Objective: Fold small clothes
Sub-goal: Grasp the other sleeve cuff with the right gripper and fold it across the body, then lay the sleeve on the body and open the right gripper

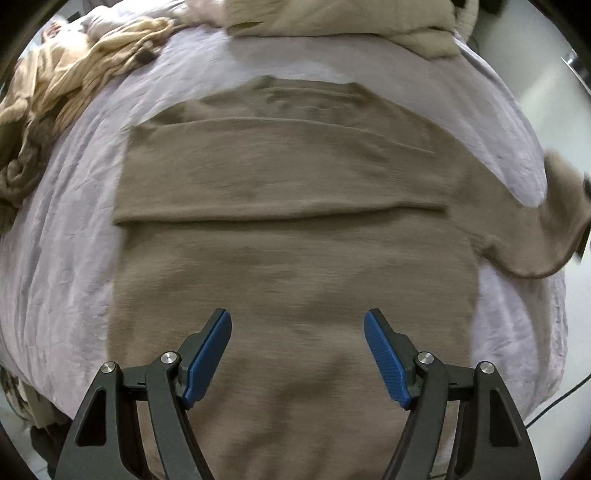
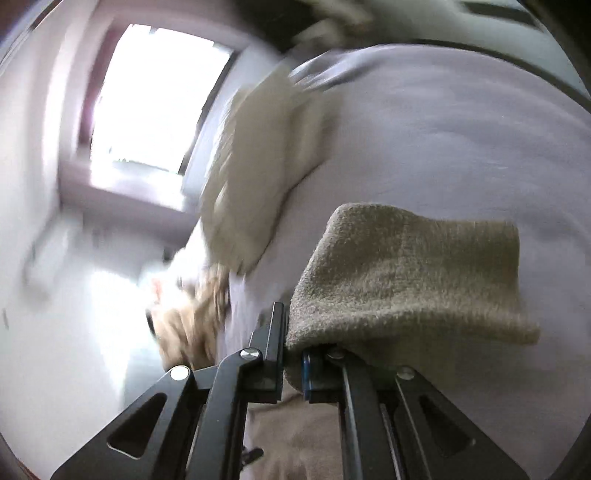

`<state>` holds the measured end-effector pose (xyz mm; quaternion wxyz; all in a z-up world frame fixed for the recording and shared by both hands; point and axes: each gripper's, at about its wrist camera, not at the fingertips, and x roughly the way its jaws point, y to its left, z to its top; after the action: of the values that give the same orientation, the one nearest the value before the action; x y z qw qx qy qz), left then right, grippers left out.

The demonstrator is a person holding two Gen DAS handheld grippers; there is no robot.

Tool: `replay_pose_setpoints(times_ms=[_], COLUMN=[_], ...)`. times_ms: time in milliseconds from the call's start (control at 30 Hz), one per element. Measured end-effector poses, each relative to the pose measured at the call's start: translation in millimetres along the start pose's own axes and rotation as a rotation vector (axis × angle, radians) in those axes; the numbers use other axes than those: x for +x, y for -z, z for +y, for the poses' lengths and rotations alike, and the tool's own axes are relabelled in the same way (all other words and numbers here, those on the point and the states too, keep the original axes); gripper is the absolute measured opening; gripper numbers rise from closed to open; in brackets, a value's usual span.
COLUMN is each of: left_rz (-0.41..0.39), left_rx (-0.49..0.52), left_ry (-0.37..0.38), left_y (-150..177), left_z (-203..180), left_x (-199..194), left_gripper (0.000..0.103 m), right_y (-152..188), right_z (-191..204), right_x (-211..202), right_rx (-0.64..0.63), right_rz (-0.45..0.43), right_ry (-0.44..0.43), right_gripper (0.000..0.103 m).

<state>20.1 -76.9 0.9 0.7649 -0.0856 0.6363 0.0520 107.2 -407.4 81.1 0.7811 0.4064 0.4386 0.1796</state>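
A brown knit sweater [image 1: 288, 206] lies flat on the lilac bedsheet [image 1: 62, 236], one sleeve folded across its body. My left gripper [image 1: 297, 350] hovers open over its lower part, blue pads [image 1: 207, 354] wide apart with nothing between them. At the right edge of the left wrist view the other sleeve [image 1: 554, 229] is lifted off the bed. In the right wrist view, which is motion-blurred, my right gripper [image 2: 293, 369] is shut on that sleeve's cuff [image 2: 406, 280], which drapes over the right finger.
A crumpled tan garment pile [image 1: 55, 92] lies at the far left of the bed and beige folded clothes [image 1: 332, 18] at the far edge. In the right wrist view I see another beige garment [image 2: 258, 166], a bright window [image 2: 155, 96] and a white wall.
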Motion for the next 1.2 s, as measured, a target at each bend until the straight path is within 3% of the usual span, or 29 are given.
replay_pose_setpoints(times_ms=[133, 233, 267, 300, 333, 367, 400, 600, 700, 800, 867, 900, 933, 967, 1000, 1067, 1200], left_rz=[-0.004, -0.016, -0.016, -0.015, -0.014, -0.014, -0.015, -0.01, -0.005, -0.005, 0.001, 0.008, 0.016, 0.023, 0.025, 0.024, -0.009], left_rx=[-0.021, -0.052, -0.063, -0.079, -0.091, -0.108, -0.119, -0.176, -0.204, -0.212, -0.207, -0.21, -0.216, -0.225, -0.234, -0.243, -0.239], left_ry=[-0.016, -0.022, -0.029, -0.032, -0.032, -0.031, -0.031, -0.008, -0.005, -0.004, -0.009, -0.012, -0.014, -0.012, -0.008, 0.002, 0.068], left_y=[-3, -4, -4, -4, -4, -3, -2, 11, 17, 20, 23, 25, 27, 28, 29, 29, 15], left_z=[44, 76, 84, 95, 102, 111, 117, 152, 163, 170, 174, 174, 176, 177, 177, 178, 175], left_x=[4, 5, 6, 8, 10, 11, 12, 19, 21, 22, 26, 28, 30, 32, 33, 33, 29], left_gripper=[0.075, 0.075, 0.075, 0.075, 0.075, 0.075, 0.075, 0.075, 0.075, 0.075, 0.075, 0.075, 0.075, 0.075, 0.075, 0.075, 0.075], right_y=[37, 77, 92, 105, 115, 122, 133, 122, 109, 102, 125, 139, 158, 177, 188, 200, 185], right_z=[75, 91, 90, 86, 80, 76, 72, 63, 65, 112, 144, 153, 160, 162, 162, 157, 129], right_x=[110, 191, 219, 236, 255, 267, 266, 227, 222, 225, 243, 255, 271, 286, 293, 294, 257], right_rx=[-0.204, -0.262, -0.272, -0.278, -0.283, -0.281, -0.272, -0.09, -0.045, -0.292, -0.507, -0.594, -0.68, -0.747, -0.778, -0.755, -0.53], right_rz=[0.204, 0.35, 0.402, 0.441, 0.479, 0.499, 0.497, 0.318, 0.258, 0.233, 0.315, 0.373, 0.444, 0.519, 0.556, 0.588, 0.564], right_ry=[0.048, 0.119, 0.18, 0.23, 0.281, 0.306, 0.304, 0.31, 0.323, 0.32, 0.296, 0.298, 0.324, 0.356, 0.368, 0.344, 0.312], right_gripper=[0.008, 0.009, 0.012, 0.023, 0.047, 0.06, 0.071, 0.069, 0.01, 0.01, 0.01, 0.013, 0.026, 0.041, 0.068, 0.072, 0.072])
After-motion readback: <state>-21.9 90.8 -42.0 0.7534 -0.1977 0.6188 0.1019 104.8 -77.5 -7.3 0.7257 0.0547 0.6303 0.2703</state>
